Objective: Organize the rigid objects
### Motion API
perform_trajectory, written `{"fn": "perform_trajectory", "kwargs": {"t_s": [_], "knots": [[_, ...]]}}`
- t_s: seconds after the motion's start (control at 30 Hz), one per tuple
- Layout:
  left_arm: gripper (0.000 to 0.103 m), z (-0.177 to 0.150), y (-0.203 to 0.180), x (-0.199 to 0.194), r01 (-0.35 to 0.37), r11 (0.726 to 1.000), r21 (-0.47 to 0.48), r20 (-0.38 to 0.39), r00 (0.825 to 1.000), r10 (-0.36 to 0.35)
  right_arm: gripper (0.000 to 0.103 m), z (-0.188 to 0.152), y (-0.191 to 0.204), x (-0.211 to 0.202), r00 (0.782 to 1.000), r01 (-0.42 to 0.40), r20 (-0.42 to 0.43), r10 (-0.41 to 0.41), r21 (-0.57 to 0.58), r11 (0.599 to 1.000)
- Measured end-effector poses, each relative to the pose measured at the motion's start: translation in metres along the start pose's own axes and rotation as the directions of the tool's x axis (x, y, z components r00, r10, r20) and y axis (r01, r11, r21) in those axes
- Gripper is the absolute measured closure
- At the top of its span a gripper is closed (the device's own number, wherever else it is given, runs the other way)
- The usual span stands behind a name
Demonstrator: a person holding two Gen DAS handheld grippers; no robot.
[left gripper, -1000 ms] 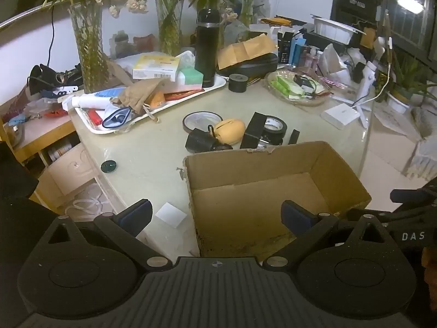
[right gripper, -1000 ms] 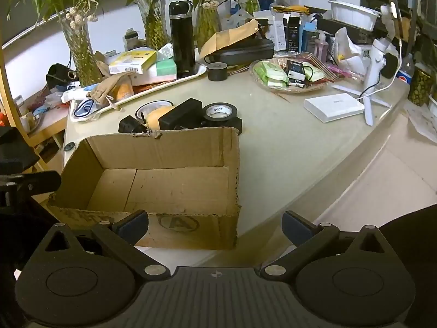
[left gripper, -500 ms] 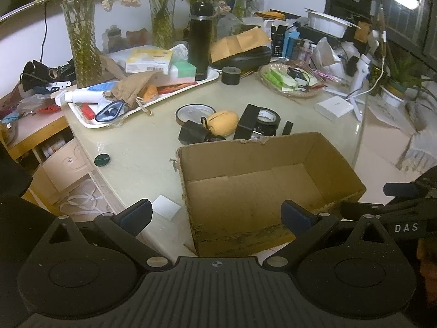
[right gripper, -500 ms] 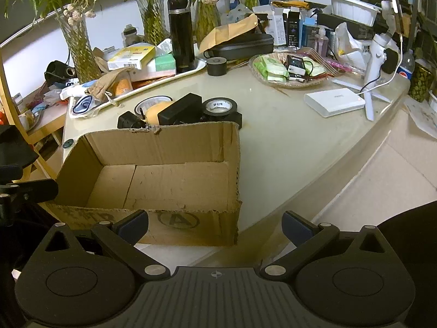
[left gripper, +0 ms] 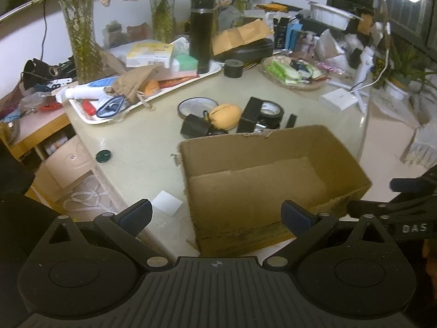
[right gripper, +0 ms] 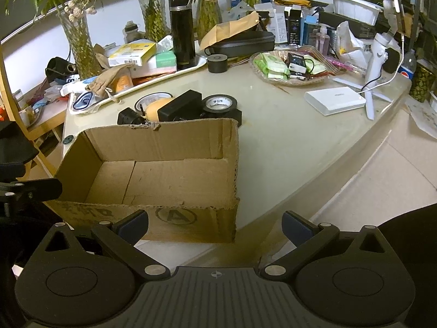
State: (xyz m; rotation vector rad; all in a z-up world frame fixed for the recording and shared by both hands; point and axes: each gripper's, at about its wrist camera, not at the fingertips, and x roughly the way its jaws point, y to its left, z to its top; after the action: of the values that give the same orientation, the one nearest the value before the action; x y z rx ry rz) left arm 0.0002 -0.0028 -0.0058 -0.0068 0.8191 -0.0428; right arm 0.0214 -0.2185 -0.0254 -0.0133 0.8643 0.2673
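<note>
An empty brown cardboard box (left gripper: 262, 188) (right gripper: 164, 175) stands at the table's near edge. Just behind it lies a cluster: a yellow oval case (left gripper: 225, 114) (right gripper: 153, 109), a black block (left gripper: 250, 114) (right gripper: 180, 106), a roll of black tape (left gripper: 270, 112) (right gripper: 220, 105), a round lid (left gripper: 195, 106) and a small black adapter (left gripper: 194, 129) (right gripper: 128, 117). My left gripper (left gripper: 217, 214) hovers open before the box's near left corner. My right gripper (right gripper: 214, 225) hangs open in front of the box's near wall. Neither holds anything.
A white tray (left gripper: 90, 119) of clutter, a black flask (left gripper: 200, 34) (right gripper: 181, 30) and glass vases (left gripper: 82, 38) fill the back. A basket of packets (right gripper: 289, 67), a white flat box (right gripper: 334, 99) and a white tripod (right gripper: 377, 65) stand right. A green cap (left gripper: 103, 155) lies left.
Both views have shifted slightly nearer and higher over the box. Both grippers stay open and nothing on the table has moved.
</note>
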Motion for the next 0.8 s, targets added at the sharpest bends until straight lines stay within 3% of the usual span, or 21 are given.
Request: {"fn": "perform_trajectory", "kwargs": {"t_s": [0.23,0.47,0.8], "knots": [[0.0,0.001,0.009,-0.005,0.008,0.999,-0.04,0.015,1.0,-0.007,0.0,0.004,0.008,-0.002,1.0,-0.006,0.003,0.006,-0.039,0.999],[0.0,0.007,0.013,-0.01,-0.027,0.998,-0.053,0.032,0.999,0.029,0.0,0.011,0.003,-0.004,0.999,-0.035,0.0,0.035,0.016,0.999],[0.0,0.012,0.017,-0.008,0.03,0.999,-0.015,0.005,1.0,-0.03,0.0,0.027,0.02,-0.004,0.997,-0.069,0.031,0.071,-0.069,0.995]]}}
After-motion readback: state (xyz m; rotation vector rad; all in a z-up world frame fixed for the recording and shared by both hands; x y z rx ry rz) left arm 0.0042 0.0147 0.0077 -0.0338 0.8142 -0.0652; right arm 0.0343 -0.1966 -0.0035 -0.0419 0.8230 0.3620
